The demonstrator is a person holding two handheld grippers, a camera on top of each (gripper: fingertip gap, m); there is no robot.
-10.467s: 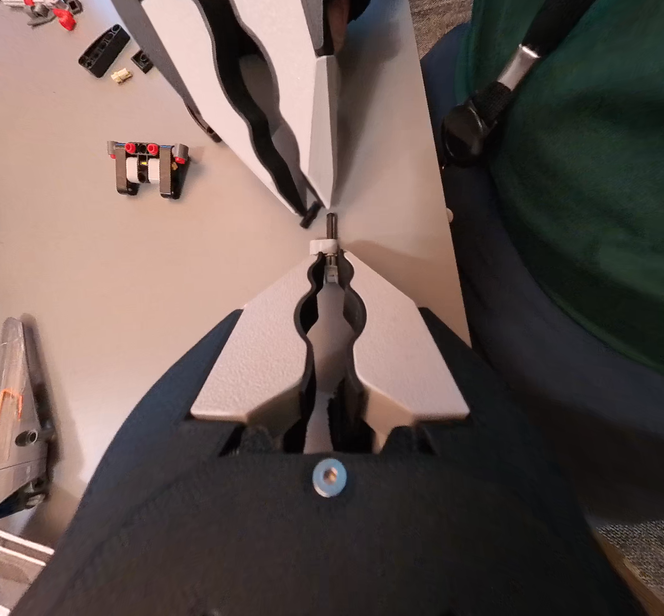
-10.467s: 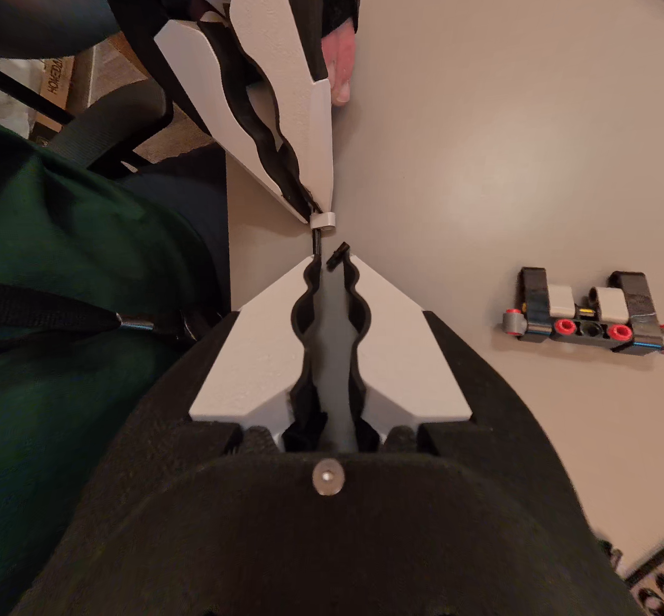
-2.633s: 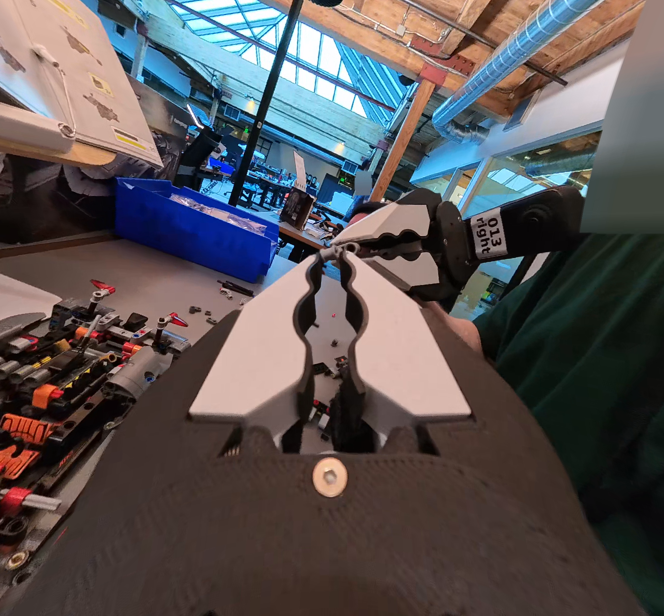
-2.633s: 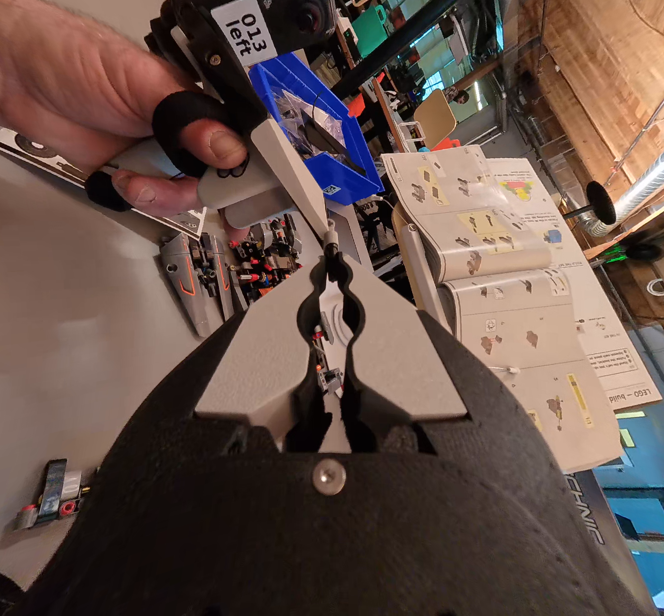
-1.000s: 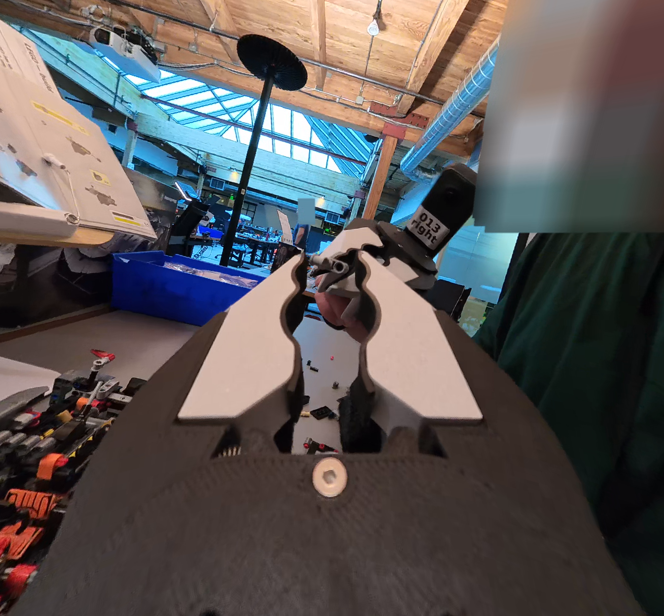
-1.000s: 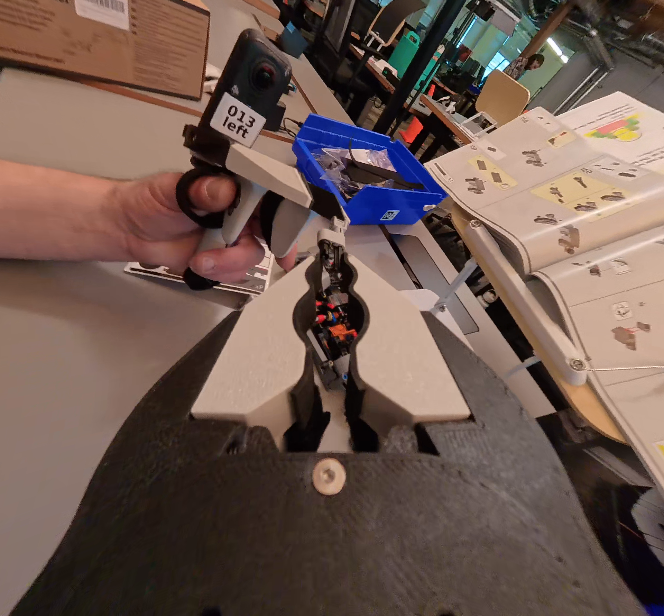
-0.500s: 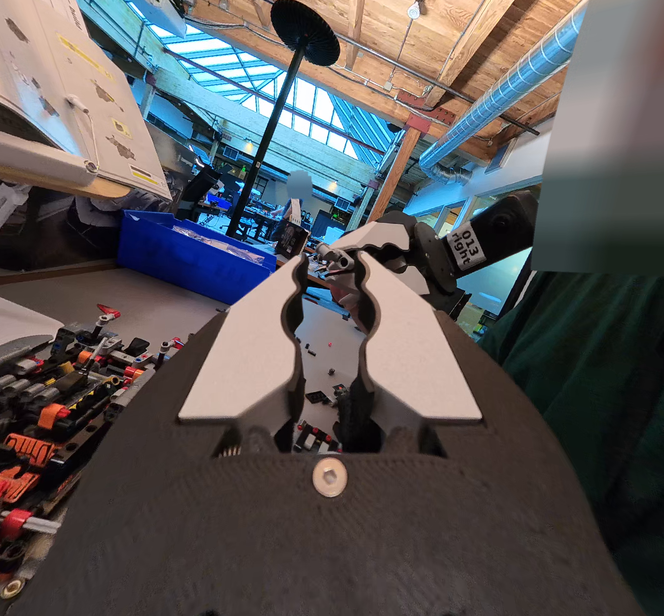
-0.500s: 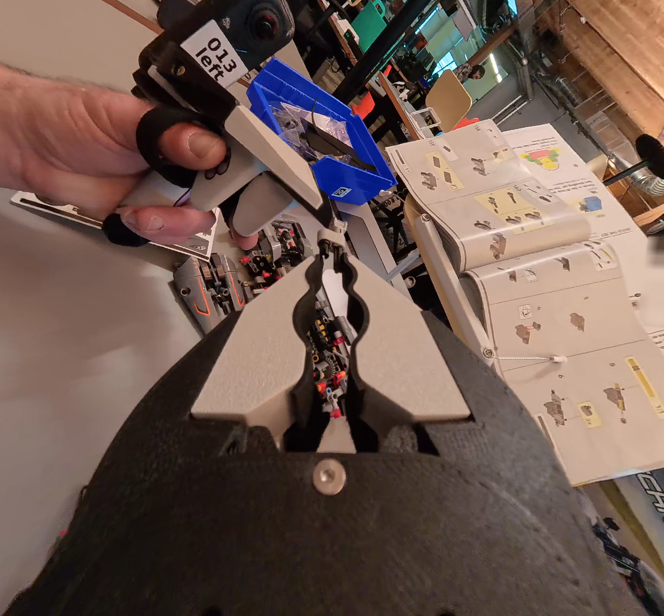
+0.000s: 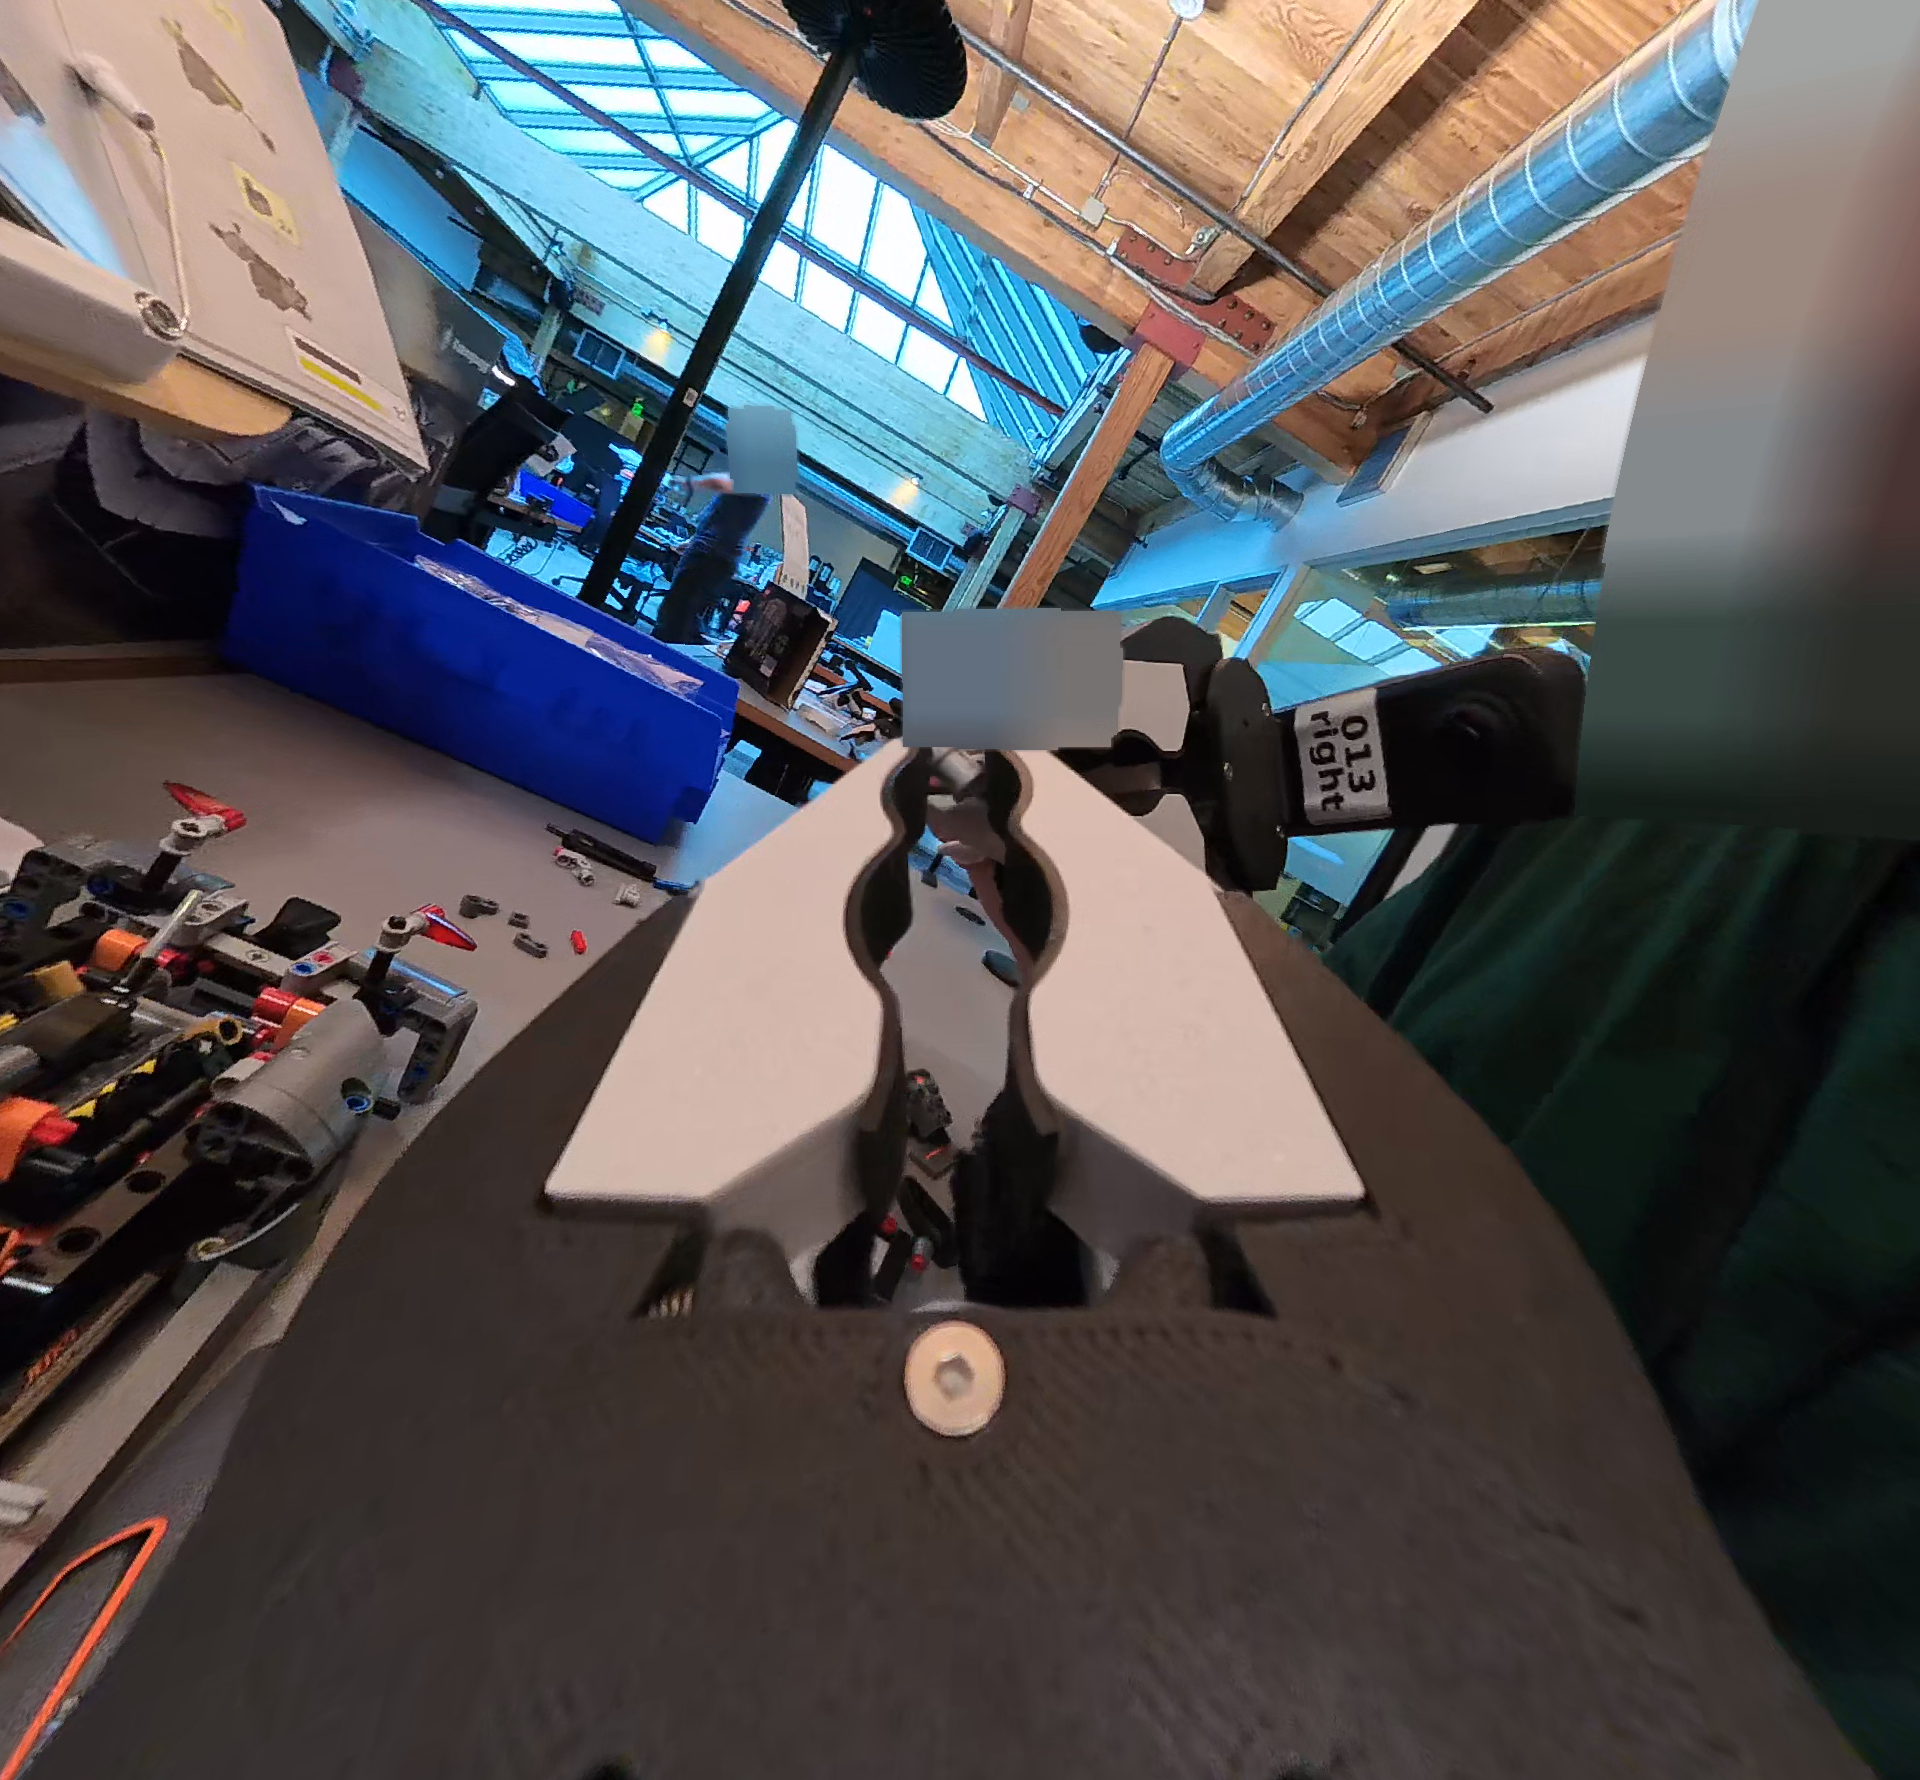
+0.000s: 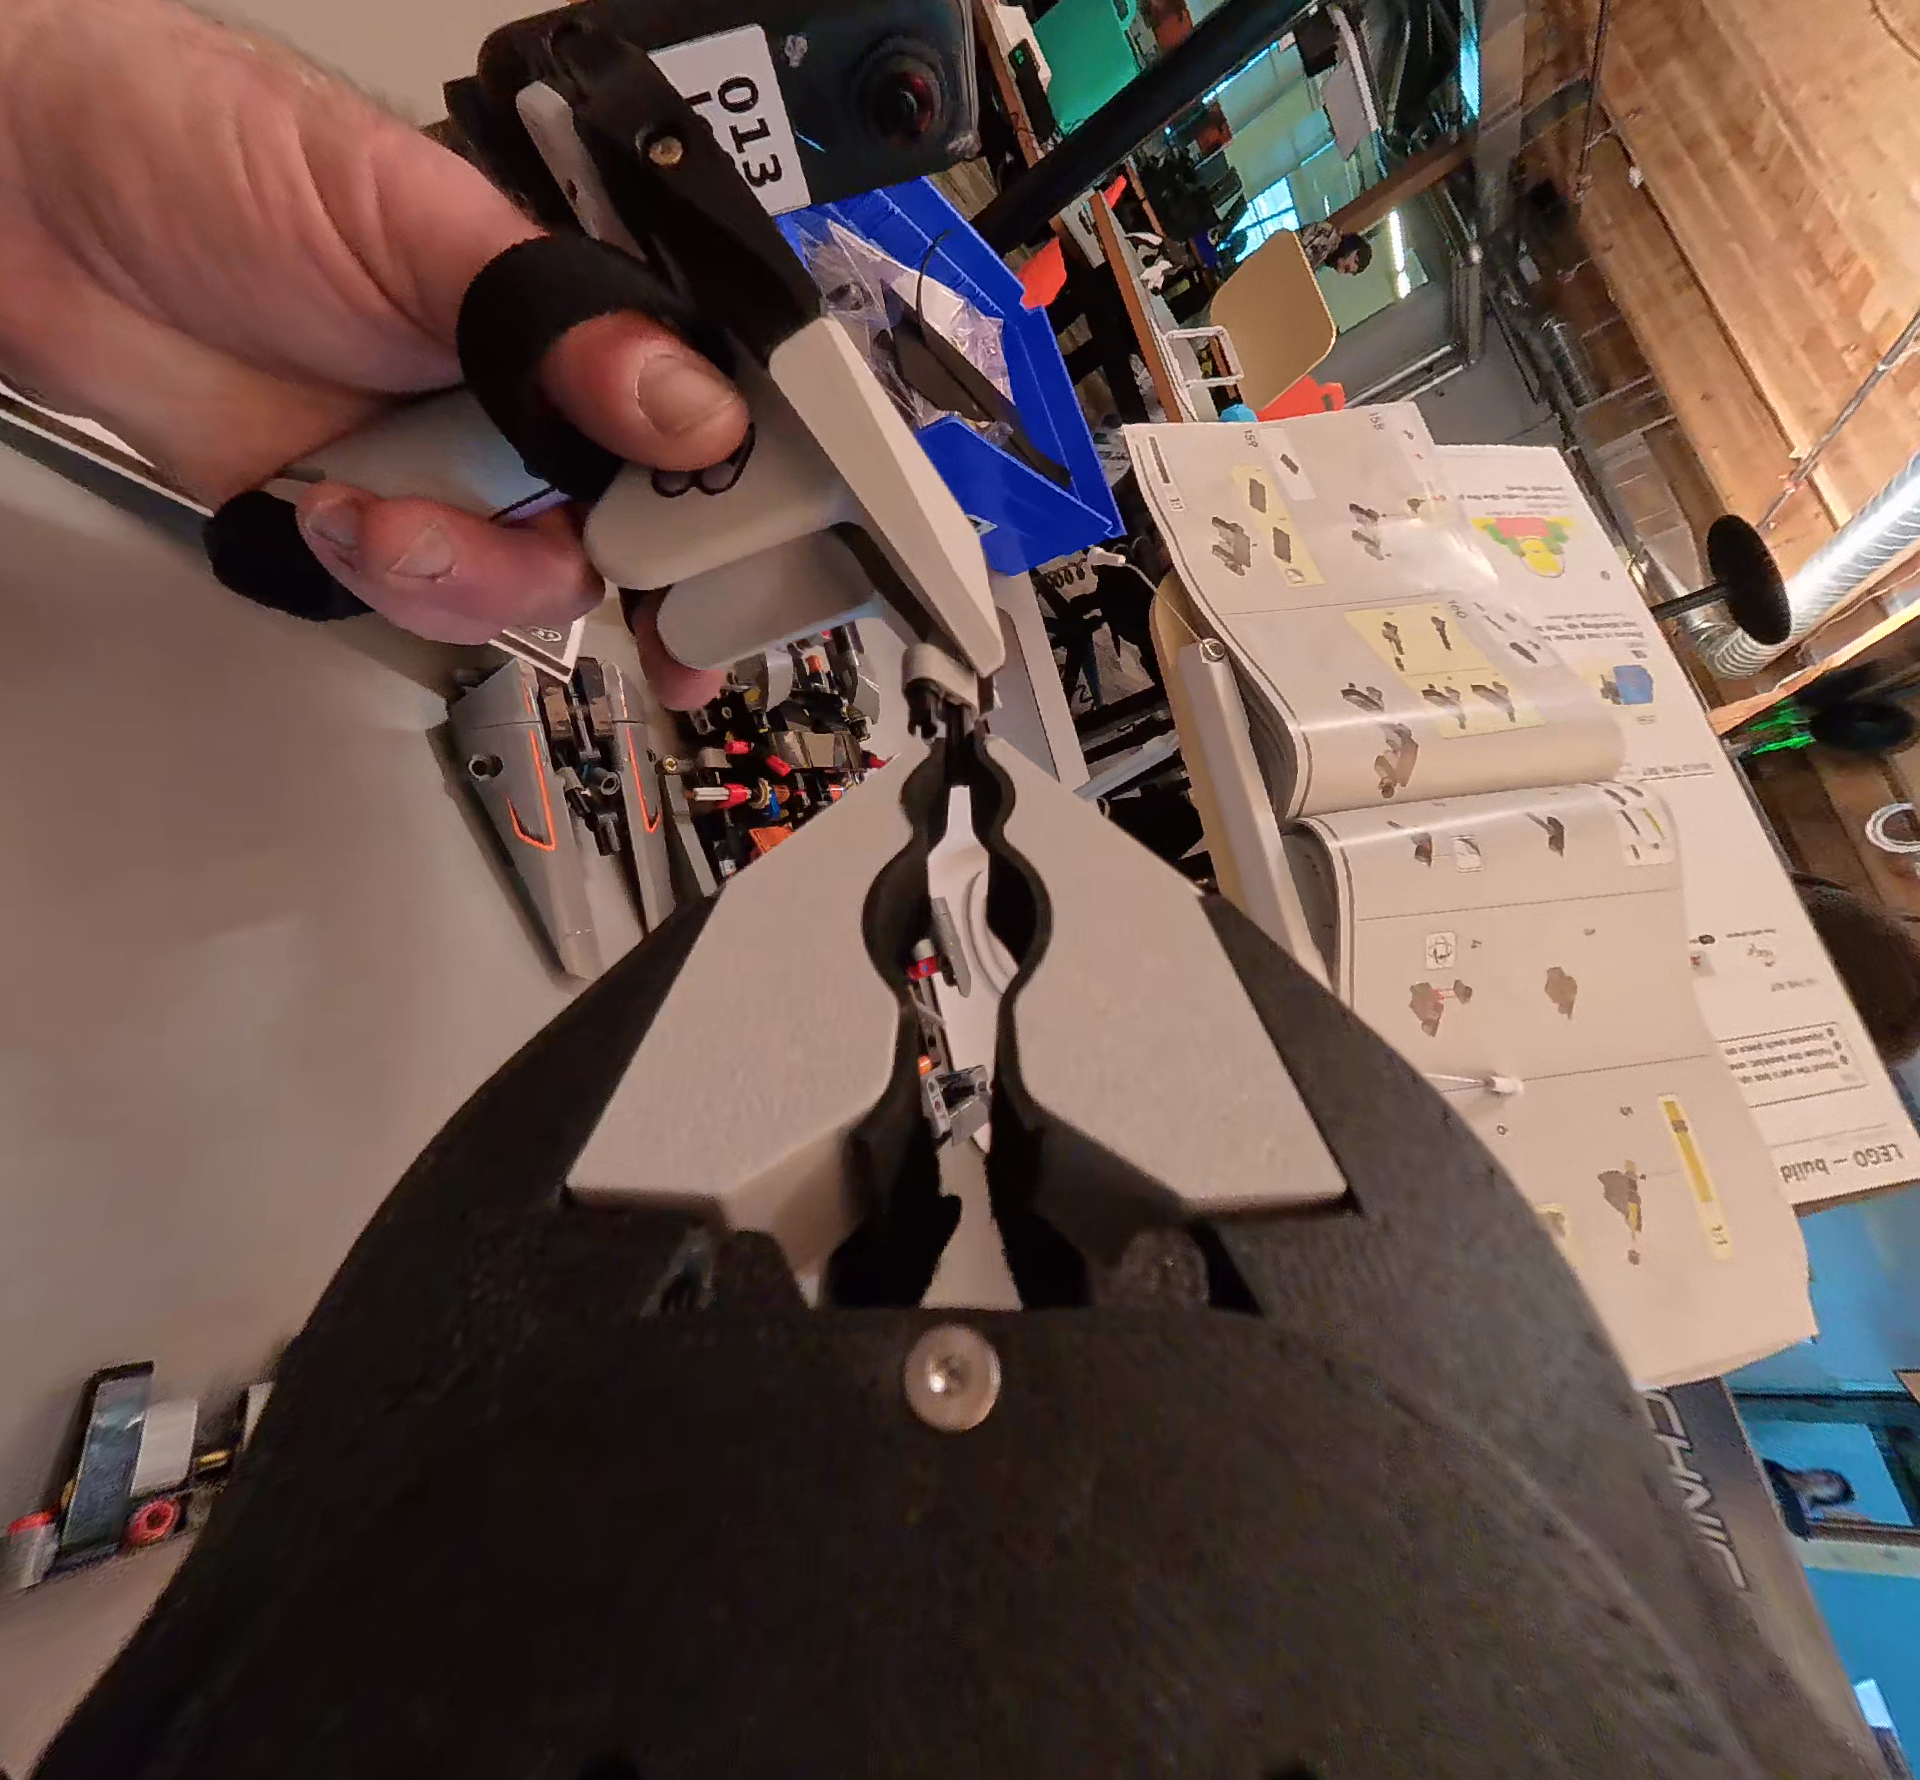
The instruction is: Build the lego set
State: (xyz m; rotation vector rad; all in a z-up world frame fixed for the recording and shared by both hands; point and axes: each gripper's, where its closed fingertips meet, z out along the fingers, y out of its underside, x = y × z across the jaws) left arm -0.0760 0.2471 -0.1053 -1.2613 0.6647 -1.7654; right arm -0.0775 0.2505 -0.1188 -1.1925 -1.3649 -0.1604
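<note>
The left grey-fingered black handheld gripper (image 9: 956,774) is raised off the table, its fingers drawn close at the tips around a small light-grey piece. The person's bare left hand (image 10: 312,359) grips its handle, fingers through black loops. The right grey-fingered black handheld gripper (image 10: 954,759) meets it tip to tip, its fingertips pinched together on a thin black pin.

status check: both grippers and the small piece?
Left gripper shut on small grey connector. Right gripper shut on black pin, tip to tip, held above table. Nothing between them.
</note>
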